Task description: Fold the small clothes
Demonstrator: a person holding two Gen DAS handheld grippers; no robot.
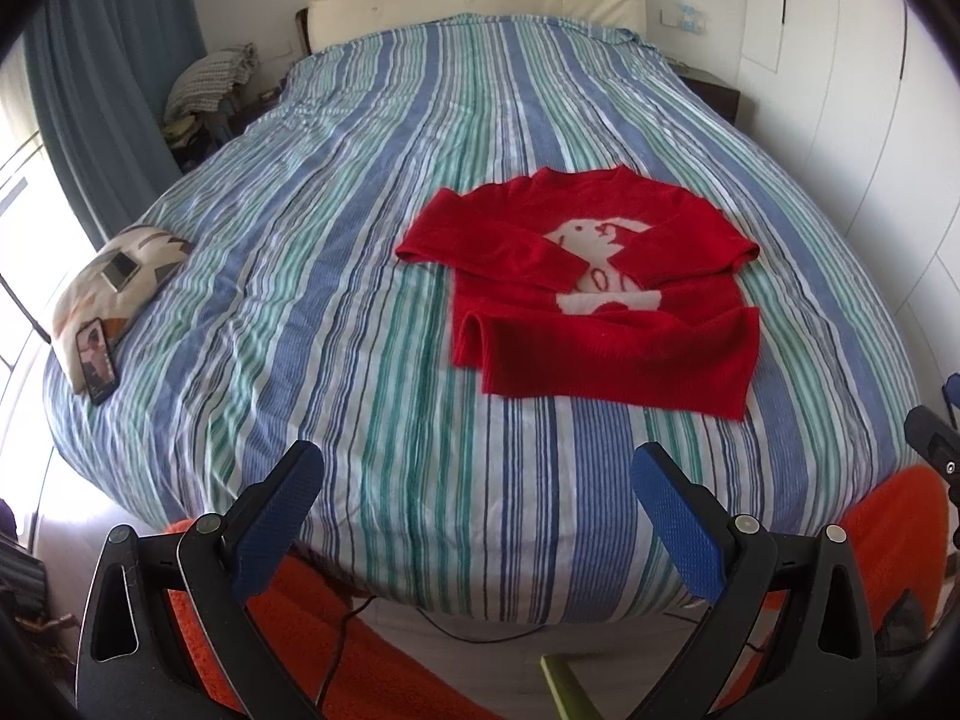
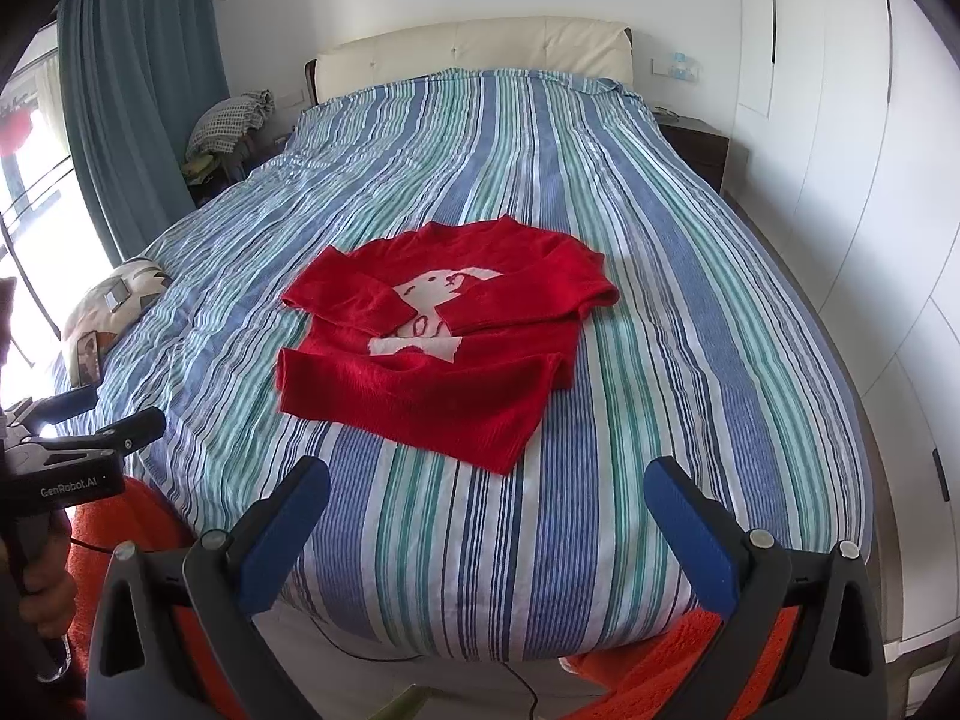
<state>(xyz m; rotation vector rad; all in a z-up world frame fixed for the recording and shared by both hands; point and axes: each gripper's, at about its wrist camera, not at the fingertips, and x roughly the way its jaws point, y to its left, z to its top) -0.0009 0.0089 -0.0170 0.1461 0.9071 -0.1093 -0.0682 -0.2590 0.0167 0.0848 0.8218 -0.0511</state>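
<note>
Left wrist view shows the red sweater (image 1: pixel 600 306) lying mid-bed on the striped bedspread (image 1: pixel 360 300), sleeves crossed over its chest, hem apparently turned up. Both the left gripper (image 1: pixel 474 516) and right gripper (image 2: pixel 486 531) hover wide and empty at the foot; the body fold likely comes next, needing a reach to the hem.

Both grippers are just hanging side by side, pointing forward. Left gripper (image 1: pixel 474 468) has its blue-padded fingers (image 1: pixel 282 516) spread wide with nothing between them, same deal with the right gripper (image 2: pixel 489 483). Off to the right one's left, a hand (image 2: pixel 45 594) grips the other's handle.
</note>
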